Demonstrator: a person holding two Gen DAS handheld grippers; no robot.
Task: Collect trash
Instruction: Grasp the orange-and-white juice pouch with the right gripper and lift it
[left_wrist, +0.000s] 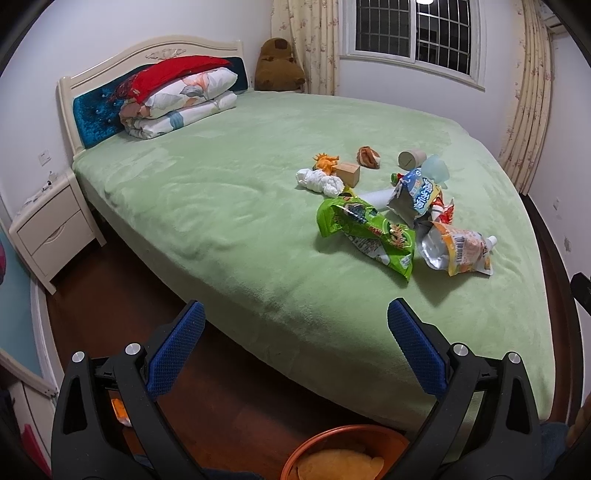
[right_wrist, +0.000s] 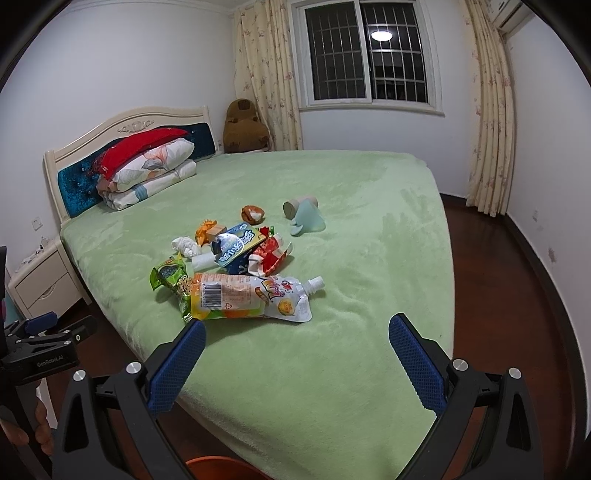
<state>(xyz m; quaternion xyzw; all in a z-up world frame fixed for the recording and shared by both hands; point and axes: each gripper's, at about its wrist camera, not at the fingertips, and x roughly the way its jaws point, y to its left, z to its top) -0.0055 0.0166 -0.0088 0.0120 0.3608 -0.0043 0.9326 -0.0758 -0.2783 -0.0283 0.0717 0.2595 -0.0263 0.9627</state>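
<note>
On the green bed (right_wrist: 332, 192) the trash lay heaped near the foot end, with folded bedding (left_wrist: 177, 103) far off at the headboard. Nearest the edge lay an orange juice pouch (right_wrist: 255, 301), its long axis running left to right across the right tool (right_wrist: 297, 341), spout to the right. It sat just ahead of that tool, slightly left of centre, partly over a green wrapper (left_wrist: 365, 230). Behind them were a blue wrapper (right_wrist: 236, 247), a red wrapper (right_wrist: 271, 254), a white tissue wad (left_wrist: 319, 181) and a cardboard roll (left_wrist: 412, 158). Both tools were released, jaws wide and holding nothing. The left tool (left_wrist: 295, 341) hung back over the bed's edge, above an orange bin (left_wrist: 332, 435). The right one looked nearer the pouch and better placed to take it
</note>
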